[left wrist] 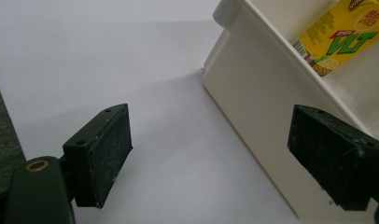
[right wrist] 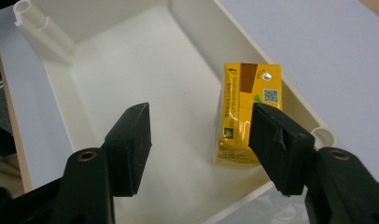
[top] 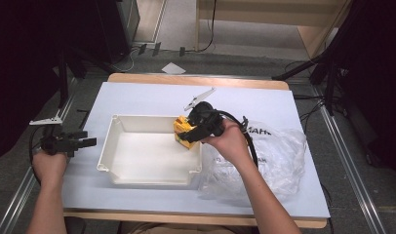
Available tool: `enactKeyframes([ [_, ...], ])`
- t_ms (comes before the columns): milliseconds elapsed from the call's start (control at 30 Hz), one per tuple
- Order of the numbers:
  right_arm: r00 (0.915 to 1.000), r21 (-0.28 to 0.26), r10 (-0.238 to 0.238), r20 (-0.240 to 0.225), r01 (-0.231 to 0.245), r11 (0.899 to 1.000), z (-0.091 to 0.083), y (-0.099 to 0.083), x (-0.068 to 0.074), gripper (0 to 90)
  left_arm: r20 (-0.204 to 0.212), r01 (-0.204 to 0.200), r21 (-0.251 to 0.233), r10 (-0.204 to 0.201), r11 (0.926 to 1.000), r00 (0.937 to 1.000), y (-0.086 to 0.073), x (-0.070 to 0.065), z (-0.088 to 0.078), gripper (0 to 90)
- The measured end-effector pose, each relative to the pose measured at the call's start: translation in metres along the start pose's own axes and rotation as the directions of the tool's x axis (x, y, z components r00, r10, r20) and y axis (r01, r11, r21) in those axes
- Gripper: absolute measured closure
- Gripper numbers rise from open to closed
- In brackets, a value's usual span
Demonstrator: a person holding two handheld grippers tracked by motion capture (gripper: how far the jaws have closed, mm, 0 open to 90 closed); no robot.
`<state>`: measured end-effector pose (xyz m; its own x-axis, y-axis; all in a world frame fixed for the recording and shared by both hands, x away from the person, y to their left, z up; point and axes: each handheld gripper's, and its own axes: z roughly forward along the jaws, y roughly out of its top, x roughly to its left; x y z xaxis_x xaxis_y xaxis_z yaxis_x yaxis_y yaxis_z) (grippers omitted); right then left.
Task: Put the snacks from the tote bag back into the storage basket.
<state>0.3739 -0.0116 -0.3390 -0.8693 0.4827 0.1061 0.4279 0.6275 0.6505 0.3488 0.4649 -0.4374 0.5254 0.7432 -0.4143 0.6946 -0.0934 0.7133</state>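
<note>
A yellow drink carton (top: 183,131) stands upright in the far right corner of a white plastic bin (top: 108,146). My right gripper (top: 191,133) hovers just over it, open. In the right gripper view the carton (right wrist: 241,107) sits on the bin floor (right wrist: 131,70) beyond the jaws of my right gripper (right wrist: 201,135); one jaw overlaps its edge and the other is well clear. My left gripper (top: 89,142) is held open at the table's left side, beside the bin. In the left gripper view its jaws (left wrist: 211,149) frame bare table and the bin's outer wall (left wrist: 262,93), with the carton (left wrist: 339,39) showing above the rim.
A crumpled clear plastic bag (top: 279,156) lies on the table right of the bin, under the right forearm. The white table top (top: 147,97) ends in a wooden edge at the back. Dark stands and cables flank both sides.
</note>
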Motion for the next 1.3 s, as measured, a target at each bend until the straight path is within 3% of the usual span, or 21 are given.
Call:
enactKeyframes([
  [467,0.9995,0.036,-0.021,-0.023,0.022,0.999,0.01,-0.006,0.013,41.6,0.014,-0.008,0.007,0.007,0.9999,0.9999,0.007,0.0,0.009,14.6],
  [767,0.9985,0.044,-0.037,-0.04,0.038,0.998,0.017,-0.008,0.017,47.8,0.013,-0.008,0.007,0.008,0.9999,0.9999,0.007,0.0,0.009,14.6],
  [967,0.9977,0.05,-0.031,-0.06,0.034,0.998,0.024,-0.011,0.017,58.6,0.014,-0.009,0.006,0.009,0.9999,0.9999,0.007,0.0,0.009,14.6],
  [1167,0.9967,0.057,-0.009,-0.081,0.014,0.998,0.032,-0.015,0.013,83.1,0.014,-0.01,0.005,0.01,0.9999,0.9999,0.007,0.0,0.009,14.6],
  [1300,0.9979,0.083,0.012,-0.064,-0.007,0.996,0.035,-0.017,0.01,87.1,0.015,-0.008,0.005,0.008,1.0,0.9999,0.007,0.0,0.009,14.6],
])
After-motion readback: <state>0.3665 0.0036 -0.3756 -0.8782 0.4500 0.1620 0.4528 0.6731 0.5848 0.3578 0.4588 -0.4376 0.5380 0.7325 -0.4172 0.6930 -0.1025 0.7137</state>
